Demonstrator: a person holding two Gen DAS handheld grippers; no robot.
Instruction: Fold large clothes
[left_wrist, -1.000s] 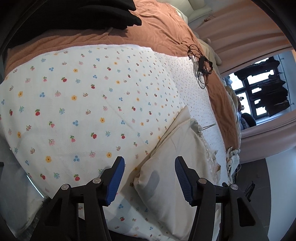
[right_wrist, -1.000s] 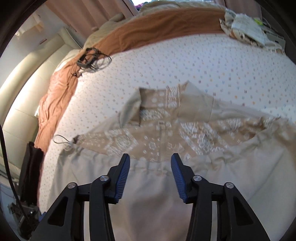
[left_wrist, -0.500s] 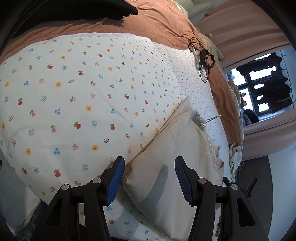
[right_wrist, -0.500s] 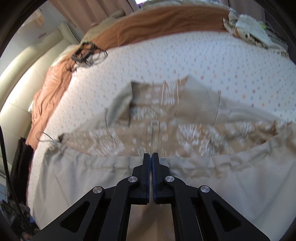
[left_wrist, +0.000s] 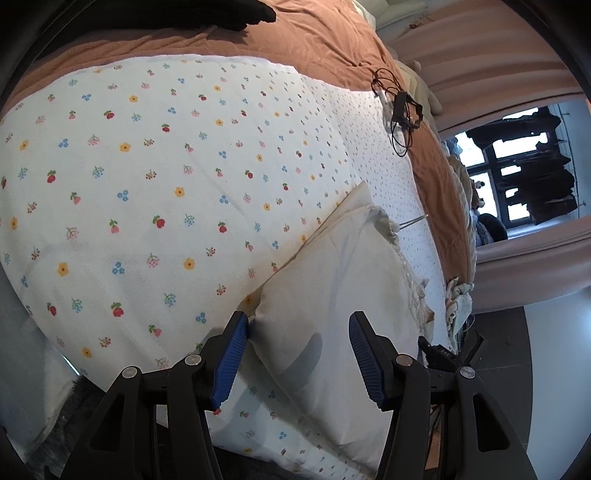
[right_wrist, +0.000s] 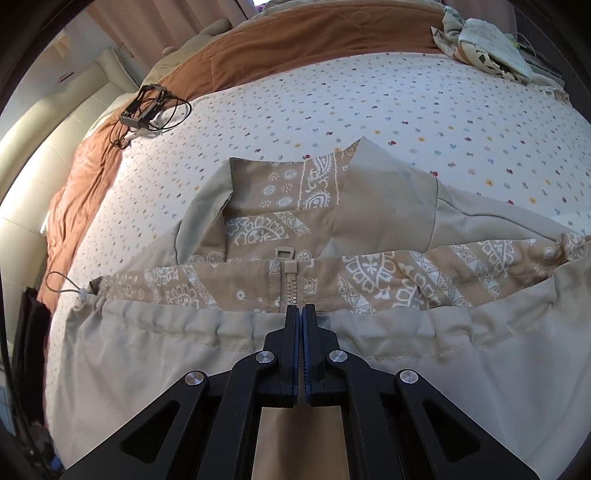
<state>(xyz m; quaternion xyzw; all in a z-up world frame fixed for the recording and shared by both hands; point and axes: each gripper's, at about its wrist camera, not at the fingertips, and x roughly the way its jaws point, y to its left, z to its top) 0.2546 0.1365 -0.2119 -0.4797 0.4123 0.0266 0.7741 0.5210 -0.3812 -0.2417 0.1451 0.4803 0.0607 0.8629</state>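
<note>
A beige jacket (right_wrist: 388, 221) with a paisley lining lies spread on the flowered bed sheet (right_wrist: 332, 92). My right gripper (right_wrist: 300, 310) is shut at the gathered drawstring hem, right where the zip (right_wrist: 290, 284) ends, and the zip tape runs in between the tips. A cord toggle (right_wrist: 83, 294) sticks out at the hem's left end. In the left wrist view the jacket (left_wrist: 343, 273) shows as a cream folded corner. My left gripper (left_wrist: 297, 325) stands open around that corner; the left finger (left_wrist: 231, 354) is just at its edge and the right finger is apart from it.
A brown blanket (right_wrist: 295, 44) borders the sheet on its far side. A black cable bundle (right_wrist: 147, 107) lies at the sheet's edge. Crumpled cloth (right_wrist: 487, 44) sits at the far right corner. A dark garment (left_wrist: 184, 11) lies on the blanket. Curtains and a window (left_wrist: 517, 173) stand beyond.
The right gripper went from open to shut at the hem by the zip and sank closer to the jacket. The left gripper stayed open and edged nearer the jacket corner.
</note>
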